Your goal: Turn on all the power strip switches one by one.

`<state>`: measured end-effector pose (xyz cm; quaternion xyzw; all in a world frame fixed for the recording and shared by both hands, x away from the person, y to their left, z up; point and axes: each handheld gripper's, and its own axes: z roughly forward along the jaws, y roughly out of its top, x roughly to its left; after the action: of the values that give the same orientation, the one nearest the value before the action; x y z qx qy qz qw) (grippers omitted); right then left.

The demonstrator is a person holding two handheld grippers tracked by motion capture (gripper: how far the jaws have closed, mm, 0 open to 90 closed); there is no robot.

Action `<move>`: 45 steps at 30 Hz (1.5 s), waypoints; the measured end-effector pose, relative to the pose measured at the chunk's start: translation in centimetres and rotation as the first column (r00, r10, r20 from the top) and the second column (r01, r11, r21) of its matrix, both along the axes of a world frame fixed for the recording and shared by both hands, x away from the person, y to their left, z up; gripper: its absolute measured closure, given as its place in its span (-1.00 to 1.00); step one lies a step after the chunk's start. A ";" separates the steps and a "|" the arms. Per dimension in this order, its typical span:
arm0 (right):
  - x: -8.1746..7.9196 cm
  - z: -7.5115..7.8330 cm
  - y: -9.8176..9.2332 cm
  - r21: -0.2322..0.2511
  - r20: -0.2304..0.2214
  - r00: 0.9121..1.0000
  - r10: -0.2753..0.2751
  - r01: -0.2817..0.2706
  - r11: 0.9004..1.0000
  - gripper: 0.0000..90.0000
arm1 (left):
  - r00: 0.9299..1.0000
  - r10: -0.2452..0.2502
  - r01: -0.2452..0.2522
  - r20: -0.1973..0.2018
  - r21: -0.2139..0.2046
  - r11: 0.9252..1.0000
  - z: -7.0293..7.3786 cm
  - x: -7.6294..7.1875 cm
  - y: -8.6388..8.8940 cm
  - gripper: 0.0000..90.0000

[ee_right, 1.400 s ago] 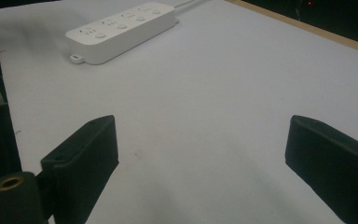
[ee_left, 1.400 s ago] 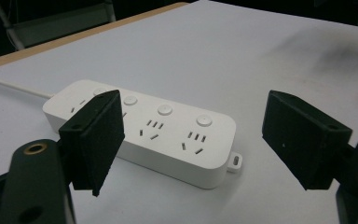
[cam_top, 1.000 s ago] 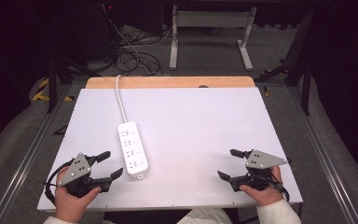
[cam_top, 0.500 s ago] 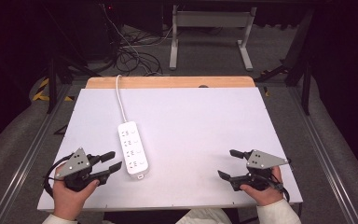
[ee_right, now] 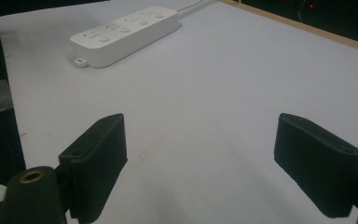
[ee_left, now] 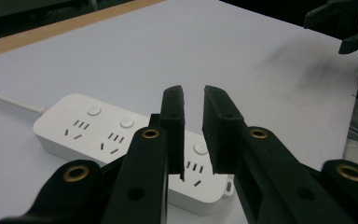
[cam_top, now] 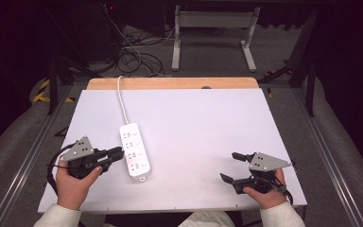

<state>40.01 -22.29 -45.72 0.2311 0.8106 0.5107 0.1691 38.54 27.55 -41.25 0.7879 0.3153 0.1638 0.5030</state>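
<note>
Though slightly skewed, power strip (cam_top: 135,155) lengthwise front-to-back.

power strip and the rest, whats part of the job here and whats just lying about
Part of the job:
- power strip
- left gripper, jaws just closing, nothing between them, beside the strip

Just there:
- right gripper, open, apart from the strip
- cable tangle on the floor
- table

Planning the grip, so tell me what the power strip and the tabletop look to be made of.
Power strip: looks like hard white plastic, smooth with a slight sheen, moulded rounded edges and round buttons.
Tabletop: a matte white sheet, likely laminate or painted board; a bare wood-coloured strip shows along its far edge.
</note>
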 end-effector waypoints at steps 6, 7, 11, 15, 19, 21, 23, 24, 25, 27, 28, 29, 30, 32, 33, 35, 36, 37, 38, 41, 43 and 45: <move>0.0 -0.1 0.0 0.003 -0.006 1.000 0.013 -0.013 1.000 -0.53 | 1.000 -0.001 0.001 0.000 0.026 1.000 0.6 1.0 -0.3 0.91; 0.0 -0.1 0.0 0.002 -0.005 1.000 0.018 -0.018 1.000 -0.53 | 1.000 0.002 -0.001 -0.008 0.022 1.000 0.7 1.2 -0.4 0.93; 0.0 -0.1 0.1 0.005 -0.005 1.000 0.017 -0.017 1.000 -0.53 | 1.000 0.011 -0.011 -0.019 0.026 1.000 1.0 2.2 -0.6 0.99; 0.1 -0.1 0.0 0.009 -0.004 1.000 0.015 -0.015 1.000 -0.54 | 1.000 0.017 -0.016 -0.024 0.056 0.998 1.0 3.1 -1.1 0.99; 0.1 -0.1 0.0 0.008 -0.002 1.000 0.020 -0.020 1.000 -0.53 | 1.000 0.020 -0.018 -0.025 0.079 0.997 1.0 4.0 -1.6 0.99; 0.1 -0.1 0.0 0.011 -0.003 1.000 0.021 -0.021 1.000 -0.53 | 0.999 0.020 -0.018 -0.028 0.083 0.996 1.0 4.3 -1.8 0.99; 0.1 -0.1 -0.1 0.010 -0.003 1.000 0.021 -0.021 1.000 -0.52 | 0.999 0.026 -0.023 -0.031 0.085 0.996 0.8 4.8 -1.9 0.99; 0.1 -0.1 -0.1 0.011 -0.002 1.000 0.021 -0.021 1.000 -0.52 | 0.999 0.030 -0.027 -0.031 0.086 0.996 0.8 5.0 -2.0 0.99; 0.1 -0.1 -0.1 0.012 -0.003 1.000 0.023 -0.023 1.000 -0.52 | 0.999 0.029 -0.025 -0.040 0.082 0.996 0.7 5.3 -2.0 0.99; 0.1 -0.1 -0.1 0.012 -0.003 1.000 0.024 -0.024 1.000 -0.51 | 0.999 0.029 -0.026 -0.039 0.089 0.996 0.6 5.7 -2.1 0.99; 0.1 -0.2 -0.1 0.012 -0.004 1.000 0.031 -0.031 0.999 -0.50 | 0.998 0.031 -0.026 -0.047 0.090 0.996 0.5 5.9 -2.3 0.99; 0.1 -0.2 0.0 0.012 -0.007 0.999 0.031 -0.031 0.999 -0.50 | 0.998 0.032 -0.026 -0.048 0.110 0.994 0.4 6.3 -2.4 0.99; 0.1 -0.2 0.0 0.011 -0.009 0.999 0.031 -0.031 0.999 -0.50 | 0.998 0.032 -0.026 -0.048 0.110 0.994 0.4 6.3 -2.4 0.99; 0.1 -0.2 0.0 0.011 -0.008 0.999 0.033 -0.032 0.999 -0.50 | 0.998 0.039 -0.032 -0.055 0.114 0.993 0.1 6.8 -2.6 0.99; 0.1 -0.2 0.0 0.011 -0.010 0.999 0.034 -0.033 0.999 -0.50 | 0.997 0.042 -0.035 -0.057 0.120 0.992 -0.1 7.1 -2.7 0.99; 0.1 -0.2 0.0 0.011 -0.010 0.999 0.034 -0.034 0.999 -0.50 | 0.996 0.056 -0.047 -0.071 0.124 0.991 -0.5 7.6 -2.8 0.99; 0.1 -0.2 0.0 0.012 -0.011 0.999 0.035 -0.034 0.999 -0.50 | 0.995 0.059 -0.048 -0.075 0.134 0.990 -0.6 7.9 -2.8 0.99; 0.1 -0.2 -0.1 0.013 -0.011 0.999 0.034 -0.034 0.999 -0.50 | 0.995 0.062 -0.051 -0.077 0.135 0.990 -0.8 8.1 -2.9 0.99; 0.1 -0.2 -0.1 0.013 -0.011 0.999 0.034 -0.034 0.999 -0.50 | 0.995 0.067 -0.056 -0.074 0.141 0.988 -1.0 8.3 -2.9 0.99; 0.2 -0.2 -0.1 0.020 -0.018 0.999 0.039 -0.038 0.999 -0.50 | 0.994 0.086 -0.075 -0.071 0.148 0.986 -1.5 9.1 -2.9 0.99; 0.2 -0.3 -0.1 0.022 -0.018 0.999 0.039 -0.039 0.999 -0.50 | 0.992 0.103 -0.092 -0.073 0.141 0.986 -1.8 9.5 -2.9 0.99; 0.2 -0.3 -0.1 0.023 -0.020 0.999 0.040 -0.039 0.999 -0.50 | 0.990 0.114 -0.103 -0.079 0.136 0.985 -2.2 9.9 -2.9 0.99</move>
<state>40.18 -22.41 -45.99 0.2221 0.8109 0.5207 0.1483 48.48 24.68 -43.43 0.8074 0.3677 0.1772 0.4261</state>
